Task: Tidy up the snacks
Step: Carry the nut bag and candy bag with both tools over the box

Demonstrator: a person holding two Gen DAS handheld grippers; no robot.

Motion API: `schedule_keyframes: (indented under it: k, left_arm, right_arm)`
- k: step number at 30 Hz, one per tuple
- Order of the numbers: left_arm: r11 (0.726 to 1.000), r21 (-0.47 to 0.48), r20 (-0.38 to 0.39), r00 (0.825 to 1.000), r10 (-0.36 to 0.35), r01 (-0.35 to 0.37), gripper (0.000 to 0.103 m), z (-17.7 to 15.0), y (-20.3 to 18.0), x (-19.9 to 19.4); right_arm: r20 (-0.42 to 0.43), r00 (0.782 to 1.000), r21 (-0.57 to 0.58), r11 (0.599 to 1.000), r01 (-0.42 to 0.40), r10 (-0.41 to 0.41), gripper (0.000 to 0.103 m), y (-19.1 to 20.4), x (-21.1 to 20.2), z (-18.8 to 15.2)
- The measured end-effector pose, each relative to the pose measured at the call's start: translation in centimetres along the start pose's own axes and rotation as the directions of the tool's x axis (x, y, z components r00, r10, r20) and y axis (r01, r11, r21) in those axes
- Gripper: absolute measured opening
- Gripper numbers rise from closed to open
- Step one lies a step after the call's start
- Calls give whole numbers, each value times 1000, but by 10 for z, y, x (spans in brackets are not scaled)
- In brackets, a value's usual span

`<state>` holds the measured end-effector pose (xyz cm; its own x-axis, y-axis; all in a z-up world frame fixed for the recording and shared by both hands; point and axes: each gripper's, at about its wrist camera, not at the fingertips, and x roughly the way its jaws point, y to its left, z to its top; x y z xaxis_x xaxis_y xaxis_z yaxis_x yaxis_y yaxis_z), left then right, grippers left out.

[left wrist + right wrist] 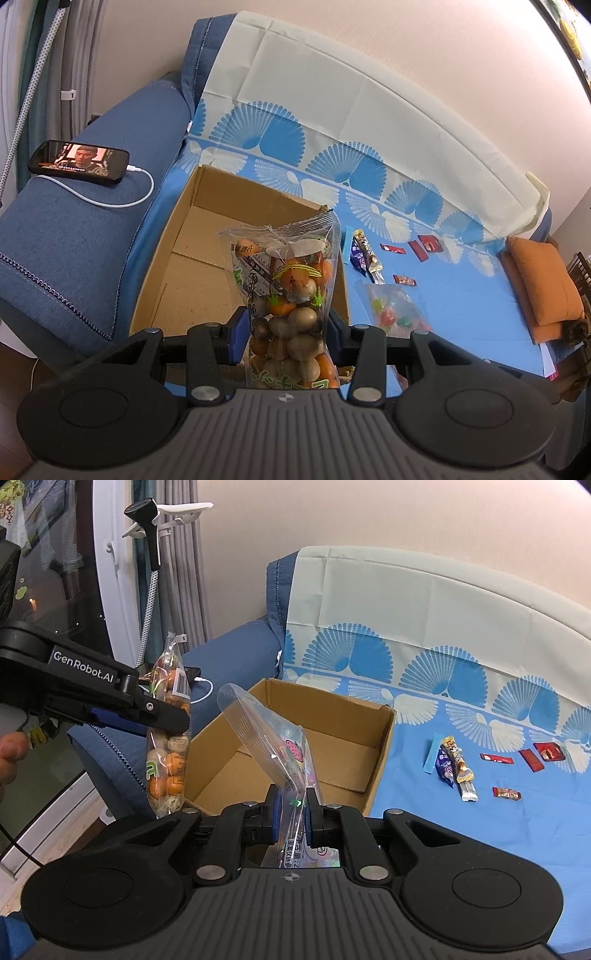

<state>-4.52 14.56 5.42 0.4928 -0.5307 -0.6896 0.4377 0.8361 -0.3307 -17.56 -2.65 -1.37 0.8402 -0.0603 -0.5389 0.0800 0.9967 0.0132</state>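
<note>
My left gripper (288, 332) is shut on a clear bag of orange and brown round snacks (291, 295), held upright over the near edge of an open cardboard box (192, 229). The same bag (168, 734) and left gripper (162, 716) show in the right wrist view, left of the box (332, 716). My right gripper (291, 812) is shut on a clear candy bag with a strawberry print (277, 746), held above the box's near edge. In the left wrist view a clear bag of coloured candies (391, 310) shows to the right of the box.
Several small snack packets lie on the blue cloth right of the box: a purple wrapper (445, 768), a gold bar (461, 771), red packets (532, 758). A phone (79, 160) with a white cable lies on the sofa arm. An orange cushion (543, 284) is far right.
</note>
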Motion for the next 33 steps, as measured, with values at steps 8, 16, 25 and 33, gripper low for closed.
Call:
schedule_keyframes:
  k: [8,16,25,33]
  left_arm:
    - [1000,-10,-9,1000,5,-5,47,9,4,18]
    - [999,-8,-30,999,34,-34,47,23,13,45]
    - [997,-32,-63,995,72,-74,47,46,25,88]
    - [995,-32,-111,990,90,-94,47,60,35,130]
  right_arm:
    - [-1,1000,8,1000,-4,4,13,-5,16,9]
    - [-17,1000,22,1000,-11,12,13,-11,42,20]
    - [-51,998,65,998,-27,30,13,-16,87,29]
    - [-72,997,102,994,-28,35,13,-27,131,39]
